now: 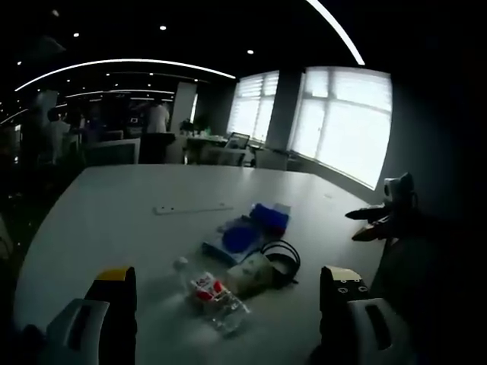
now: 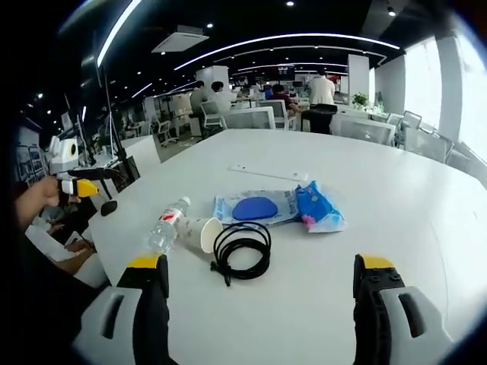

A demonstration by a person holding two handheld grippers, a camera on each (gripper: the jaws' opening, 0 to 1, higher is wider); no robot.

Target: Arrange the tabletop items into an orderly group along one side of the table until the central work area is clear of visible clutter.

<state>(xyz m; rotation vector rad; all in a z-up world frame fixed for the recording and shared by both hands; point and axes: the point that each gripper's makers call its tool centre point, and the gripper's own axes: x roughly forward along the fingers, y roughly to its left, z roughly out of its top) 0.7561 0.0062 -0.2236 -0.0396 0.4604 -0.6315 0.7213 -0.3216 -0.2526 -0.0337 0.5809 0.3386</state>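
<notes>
Both grippers (image 1: pixel 228 319) (image 2: pixel 259 304) hovering wide open, empty | bottle (image 2: pixel 166 226), cup (image 2: pixel 204 233), cable (image 2: pixel 242 251) cluttering table (image 2: pixel 396 213) | approaching bottle squarely, gripping mid-body.

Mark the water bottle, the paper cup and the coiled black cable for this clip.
water bottle (image 2: pixel 166 225), right gripper view, on its clear body below the label.
paper cup (image 2: pixel 204 233), right gripper view, on its side wall.
coiled black cable (image 2: pixel 262 245), right gripper view, on the coil's right edge.

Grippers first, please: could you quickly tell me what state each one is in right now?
Left gripper: open, holding nothing, above the plastic bottle.
Right gripper: open, holding nothing, near the coiled black cable.
</notes>
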